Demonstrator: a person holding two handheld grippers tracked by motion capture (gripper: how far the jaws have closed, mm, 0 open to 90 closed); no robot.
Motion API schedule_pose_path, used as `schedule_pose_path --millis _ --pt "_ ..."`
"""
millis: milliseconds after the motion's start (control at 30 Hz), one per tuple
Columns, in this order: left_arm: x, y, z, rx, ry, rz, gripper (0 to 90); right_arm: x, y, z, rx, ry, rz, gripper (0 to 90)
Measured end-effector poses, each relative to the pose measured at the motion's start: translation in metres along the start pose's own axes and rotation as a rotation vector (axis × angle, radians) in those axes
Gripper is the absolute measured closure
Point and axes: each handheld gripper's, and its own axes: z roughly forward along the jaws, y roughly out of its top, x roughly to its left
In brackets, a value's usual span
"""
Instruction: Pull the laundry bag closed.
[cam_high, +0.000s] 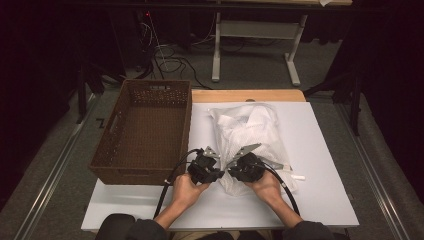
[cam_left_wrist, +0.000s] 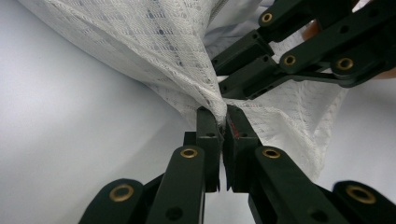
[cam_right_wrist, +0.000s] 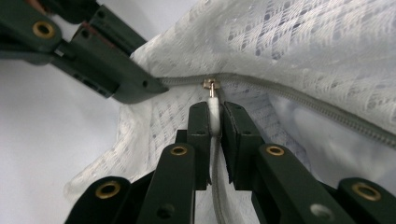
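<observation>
A white mesh laundry bag (cam_high: 250, 135) with white cloth inside lies on the white table top (cam_high: 325, 150), to the right of the basket. My left gripper (cam_high: 212, 172) is shut on a bunched corner of the mesh bag (cam_left_wrist: 196, 60) near its front end. My right gripper (cam_high: 237, 170) sits close beside it, shut on the white pull tab (cam_right_wrist: 214, 112) of the bag's zip slider (cam_right_wrist: 210, 84). The grey zip (cam_right_wrist: 299, 100) runs away to the right along the mesh. In each gripper view the other gripper's jaws reach in from the upper side.
An empty brown woven basket (cam_high: 145, 130) stands at the table's left, partly over its edge. A small white piece (cam_high: 298, 177) lies right of the bag. A bare wooden strip (cam_high: 247, 95) borders the far edge. Cables and a white table frame (cam_high: 255, 45) stand on the floor beyond.
</observation>
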Motion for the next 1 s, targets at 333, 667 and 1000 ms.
schedule_pose_path --millis 333,667,1000 --pt "0.000 -0.001 0.001 0.005 0.005 0.000 85.4 0.001 0.003 0.005 0.011 0.003 -0.010 84.5" --pt "-0.001 -0.003 0.007 0.047 0.072 0.030 85.8 0.002 -0.001 -0.002 0.042 -0.030 -0.038 85.3" --pt "0.001 -0.005 0.013 0.068 0.089 0.035 86.4 0.002 -0.005 -0.007 0.060 -0.039 -0.052 85.9"
